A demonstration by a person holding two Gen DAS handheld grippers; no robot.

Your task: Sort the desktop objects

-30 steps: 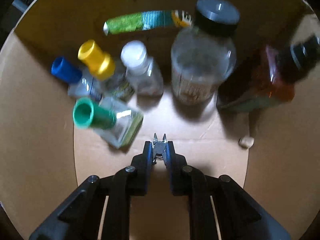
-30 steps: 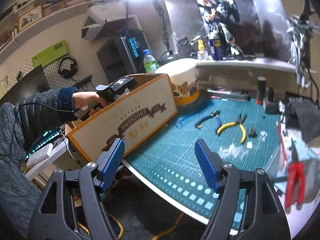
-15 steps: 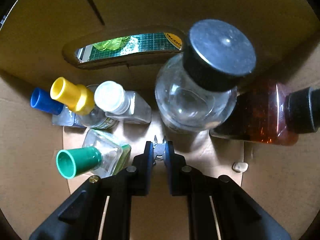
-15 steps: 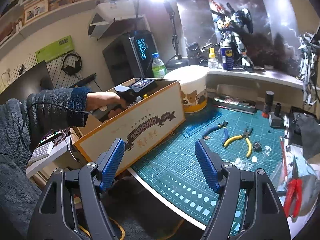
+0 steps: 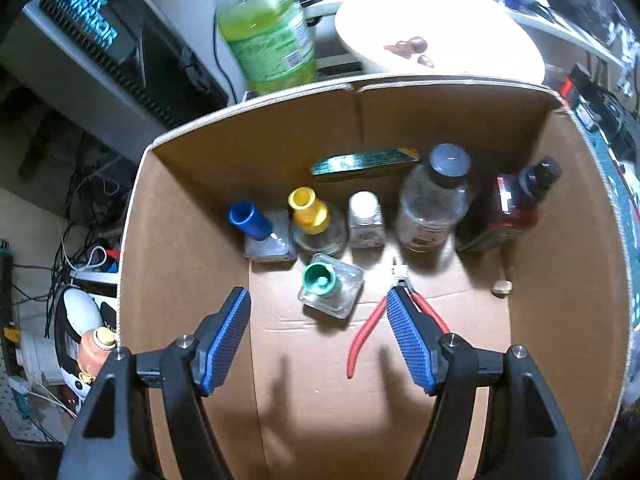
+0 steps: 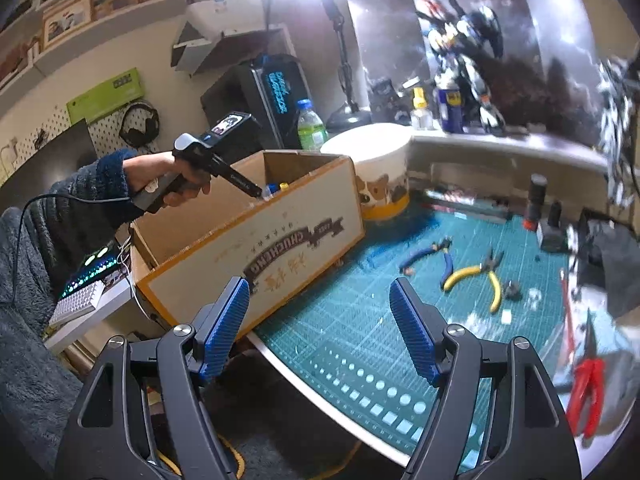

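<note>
My left gripper (image 5: 317, 294) hangs over the open cardboard box (image 5: 188, 248), its jaws opening, and nothing is pressed between the blue pads. Red-handled pliers (image 5: 366, 332) lie loose on the box floor, partly behind the right finger. Also in the box are small bottles with blue (image 5: 250, 220), yellow (image 5: 308, 206), white (image 5: 364, 216) and green (image 5: 320, 280) caps, a clear jar (image 5: 434, 200) and an amber bottle (image 5: 516, 204). My right gripper (image 6: 318, 282) is open and empty above the near edge of the green cutting mat (image 6: 360, 320).
On the mat lie blue-handled pliers (image 6: 430, 254), yellow-handled pliers (image 6: 480, 276) and red cutters (image 6: 586, 392). A white round tub (image 6: 376, 160) and a green drink bottle (image 5: 264, 28) stand behind the box. A hand (image 6: 168, 176) holds the left tool over the box (image 6: 280, 248).
My left gripper has lifted up out of the box and opened, letting go of the red-handled pliers, which now lie on the box floor. The right gripper has stayed open and nearly still.
</note>
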